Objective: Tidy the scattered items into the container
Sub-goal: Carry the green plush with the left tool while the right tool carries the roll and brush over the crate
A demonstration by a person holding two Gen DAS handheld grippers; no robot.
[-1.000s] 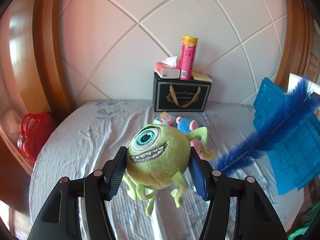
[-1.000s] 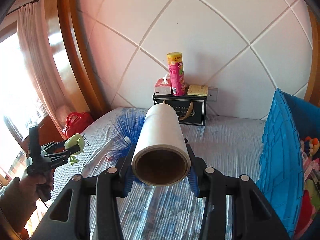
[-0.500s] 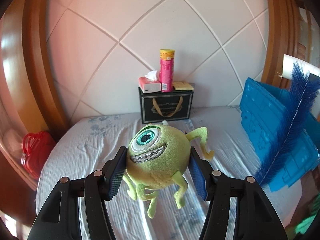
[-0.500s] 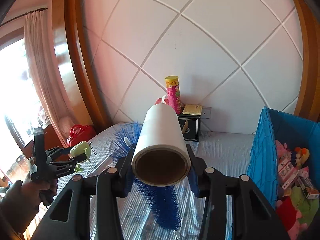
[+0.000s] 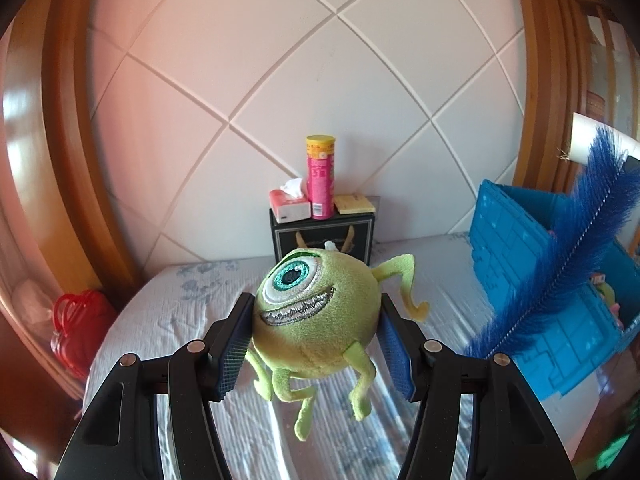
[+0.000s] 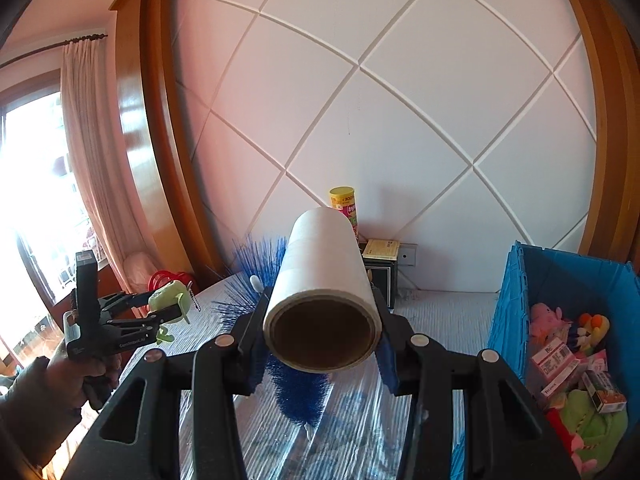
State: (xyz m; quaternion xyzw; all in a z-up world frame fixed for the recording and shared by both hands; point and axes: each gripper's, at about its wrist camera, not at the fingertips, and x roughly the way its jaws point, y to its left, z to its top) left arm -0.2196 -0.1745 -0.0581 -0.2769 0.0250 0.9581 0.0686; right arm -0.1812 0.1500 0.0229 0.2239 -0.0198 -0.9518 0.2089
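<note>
Before me lies the bed [image 5: 208, 304] under its pale, wrinkled sheet, backed by a white wall panelled in diamonds [image 6: 420, 120]. At about three o'clock in my left view stands the open blue plastic crate [image 5: 516, 248]; in my right view it sits at four o'clock [image 6: 568, 280], already holding soft toys and small boxes [image 6: 568, 364]. At twelve o'clock, against the wall, a black gift box with gold trim [image 5: 322, 236] carries a pink and yellow snack tube [image 5: 321, 178], a pink tissue pack [image 5: 290, 204] and a yellow pad [image 5: 354, 203]. My right gripper [image 6: 322, 344] is clenched around a white roll of film on a brown cardboard core [image 6: 324, 276], together with a blue bristly feather-like brush [image 6: 298, 392] that pokes out under the roll and beyond it; both hang above the bed. My left gripper [image 5: 314, 330] is grasping a round green one-eyed monster plush [image 5: 316, 312] by its sides, its limbs dangling clear of the sheet. A red handbag [image 5: 76, 320] rests at nine o'clock beside the bed.
</note>
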